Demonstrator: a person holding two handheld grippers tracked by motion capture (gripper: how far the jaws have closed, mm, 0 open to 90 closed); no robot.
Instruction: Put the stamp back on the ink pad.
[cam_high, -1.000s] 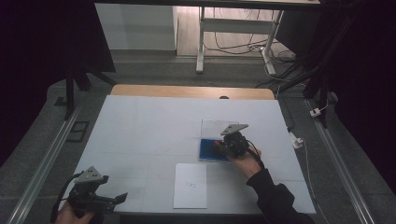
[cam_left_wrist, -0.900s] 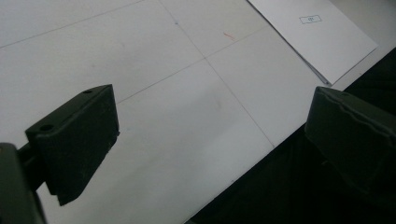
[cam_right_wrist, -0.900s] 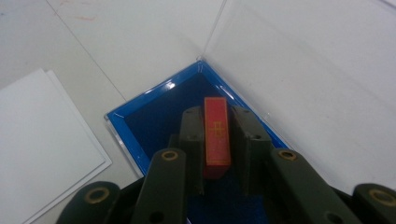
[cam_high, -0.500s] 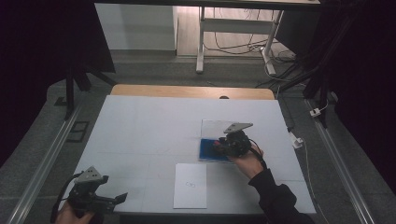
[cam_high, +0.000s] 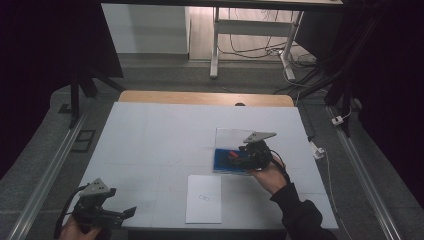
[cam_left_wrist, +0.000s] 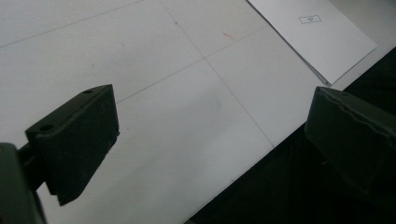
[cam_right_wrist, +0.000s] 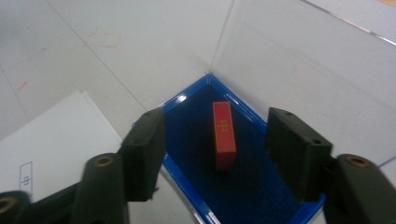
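A shallow blue box (cam_right_wrist: 184, 100) with an upright clear lid (cam_right_wrist: 299, 60) lies on the white table, right of centre. On its blue lining lies a red block (cam_right_wrist: 224, 135) with a gold mark on top. My right gripper (cam_right_wrist: 219, 126) hovers over the box (cam_high: 222, 161). Its jaws have just been opening and stand apart on either side of the block, with the pads off it. My left gripper (cam_high: 127, 212) rests at the table's near left corner, held in a hand. It is open (cam_left_wrist: 210, 135) with nothing between its fingers.
A white sheet of paper (cam_high: 204, 198) with a small printed mark lies near the front edge, between the two hands. The table's front edge (cam_left_wrist: 261, 154) runs close under the left gripper. A wooden strip (cam_high: 205, 98) lines the far edge.
The right hand stays over the blue box with hardly any shift. The left gripper has not moved.
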